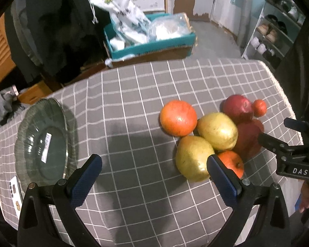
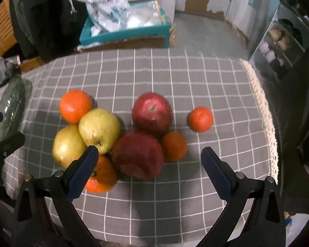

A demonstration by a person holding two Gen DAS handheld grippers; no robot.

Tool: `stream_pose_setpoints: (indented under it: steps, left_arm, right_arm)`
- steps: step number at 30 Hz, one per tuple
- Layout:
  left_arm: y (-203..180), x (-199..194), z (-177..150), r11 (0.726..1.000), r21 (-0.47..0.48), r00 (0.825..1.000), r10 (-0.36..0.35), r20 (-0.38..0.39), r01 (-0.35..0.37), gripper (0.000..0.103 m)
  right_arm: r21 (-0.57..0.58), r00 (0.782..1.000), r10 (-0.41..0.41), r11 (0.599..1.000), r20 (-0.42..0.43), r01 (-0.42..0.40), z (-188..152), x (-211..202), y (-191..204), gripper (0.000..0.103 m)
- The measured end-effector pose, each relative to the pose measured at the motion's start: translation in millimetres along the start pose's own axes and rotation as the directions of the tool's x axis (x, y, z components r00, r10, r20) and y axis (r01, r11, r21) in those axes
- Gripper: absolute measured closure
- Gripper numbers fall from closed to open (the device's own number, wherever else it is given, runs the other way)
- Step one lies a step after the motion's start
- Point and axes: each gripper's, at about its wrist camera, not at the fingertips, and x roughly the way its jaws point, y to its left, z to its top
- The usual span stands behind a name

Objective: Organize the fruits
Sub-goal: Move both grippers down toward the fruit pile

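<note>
Meanwhile both grippers, left [image 1: 154, 164] and right [image 2: 149, 154], hover spread wide and empty over the checked tablecloth [image 2: 175, 78], where apples, pears and oranges huddle beside the glass plate [image 1: 41, 135].

Setting: a lived-in home room, I judge. My table [image 2: 195, 78] carries a grey checked cloth with a lace edge [image 2: 263, 111]. Past it, on a bare grey floor [image 1: 212, 39], a teal cardboard box [image 1: 154, 43] holds plastic bags. A shoe rack [image 1: 272, 35] with pairs of shoes stands to the right. Wall paint is peeling [image 1: 185, 2]; a louvred wooden door [image 1: 0, 49] stands at left.
</note>
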Motion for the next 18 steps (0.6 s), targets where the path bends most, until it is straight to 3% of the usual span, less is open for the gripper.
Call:
stream_pose_setpoints:
  steps: [18]
  left_arm:
    - [-1, 36, -6, 0.999, -0.034, 0.996, -0.027, -0.084, 0.025, 0.001]
  right_arm:
    - [-0.039, 0.992, 0.021, 0.999, -0.126, -0.026, -5, 51, 15, 0.021]
